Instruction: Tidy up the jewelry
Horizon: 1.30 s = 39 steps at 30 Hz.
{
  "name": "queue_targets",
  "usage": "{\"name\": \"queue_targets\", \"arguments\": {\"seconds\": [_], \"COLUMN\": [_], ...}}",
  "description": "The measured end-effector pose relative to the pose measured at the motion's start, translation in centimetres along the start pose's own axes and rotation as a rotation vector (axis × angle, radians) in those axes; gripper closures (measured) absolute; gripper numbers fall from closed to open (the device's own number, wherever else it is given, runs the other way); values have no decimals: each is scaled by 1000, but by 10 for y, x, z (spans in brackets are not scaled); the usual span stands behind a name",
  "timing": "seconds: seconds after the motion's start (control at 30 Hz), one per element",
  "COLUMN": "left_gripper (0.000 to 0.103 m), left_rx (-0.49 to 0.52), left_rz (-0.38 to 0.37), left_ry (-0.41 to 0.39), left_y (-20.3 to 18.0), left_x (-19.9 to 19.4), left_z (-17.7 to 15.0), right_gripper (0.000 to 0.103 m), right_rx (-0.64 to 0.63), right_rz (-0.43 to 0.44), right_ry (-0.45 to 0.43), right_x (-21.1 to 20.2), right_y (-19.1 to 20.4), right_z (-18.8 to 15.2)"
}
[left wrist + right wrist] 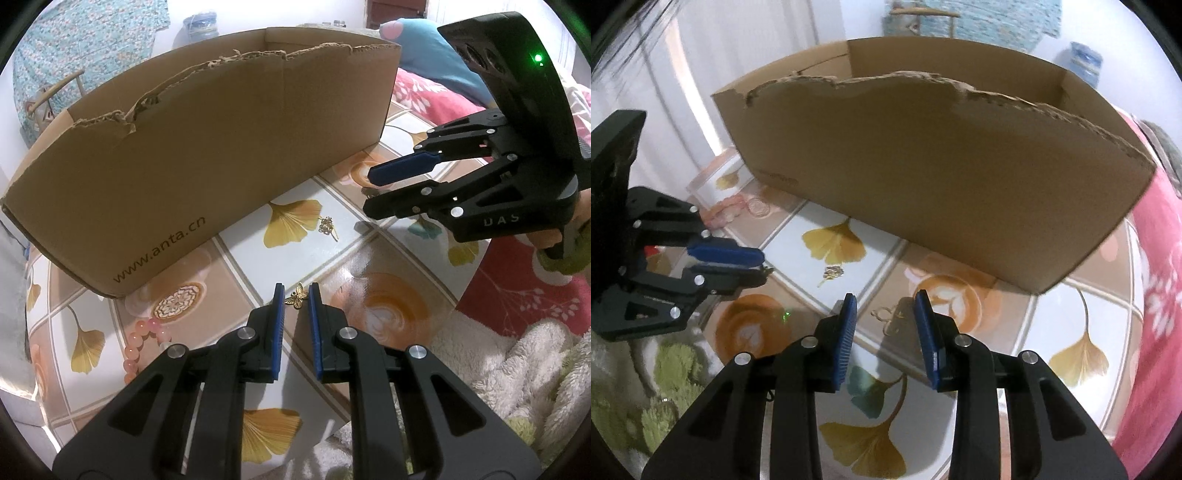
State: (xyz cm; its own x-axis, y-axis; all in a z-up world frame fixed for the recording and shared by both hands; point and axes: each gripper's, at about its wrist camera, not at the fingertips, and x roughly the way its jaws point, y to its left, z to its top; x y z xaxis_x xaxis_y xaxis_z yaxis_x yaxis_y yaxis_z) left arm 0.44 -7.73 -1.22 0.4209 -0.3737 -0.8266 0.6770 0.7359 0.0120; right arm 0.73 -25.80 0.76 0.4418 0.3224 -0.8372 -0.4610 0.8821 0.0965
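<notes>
A gold butterfly charm (296, 298) lies on the patterned tablecloth between the tips of my left gripper (296, 290), which is open around it without touching. A small gold cluster charm (326, 225) lies further ahead by a ginkgo leaf print; it also shows in the right wrist view (833, 273). A thin metal piece (888, 318) lies between the tips of my right gripper (885, 300), which is open. A pink bead bracelet (142, 343) lies at the left. A torn cardboard box (207, 147) stands behind, open at the top.
The tablecloth (255, 254) has ginkgo and latte prints. A fluffy white and green towel (517, 369) lies at the right, with pink fabric (428, 96) beyond. A clear plastic box (718, 177) sits left of the cardboard box (942, 177).
</notes>
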Motion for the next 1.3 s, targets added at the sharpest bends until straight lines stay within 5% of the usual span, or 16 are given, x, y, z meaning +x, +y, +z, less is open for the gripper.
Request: {"name": "queue_targets", "arguments": {"seconds": [0.27,0.6,0.9,1.3], "left_gripper": [91,91,91,91], "left_rx": [-2,-6,-7,-9], "left_rz": [0,-1,-5,-6], "left_ry": [0,-2,-6,-6], "left_y": [0,2,2,2], "left_x": [-1,-1,-3,-4], "left_z": [-1,-3,-3,-3], "right_gripper": [71,71,74,83], "right_rx": [77,301,289,266], "right_rz": [71,-60,-200,-205], "right_ry": [66,27,14,44], "right_x": [-4,0,12,24], "right_y": [6,5,26,37], "right_z": [-9,-10,-3,8]}}
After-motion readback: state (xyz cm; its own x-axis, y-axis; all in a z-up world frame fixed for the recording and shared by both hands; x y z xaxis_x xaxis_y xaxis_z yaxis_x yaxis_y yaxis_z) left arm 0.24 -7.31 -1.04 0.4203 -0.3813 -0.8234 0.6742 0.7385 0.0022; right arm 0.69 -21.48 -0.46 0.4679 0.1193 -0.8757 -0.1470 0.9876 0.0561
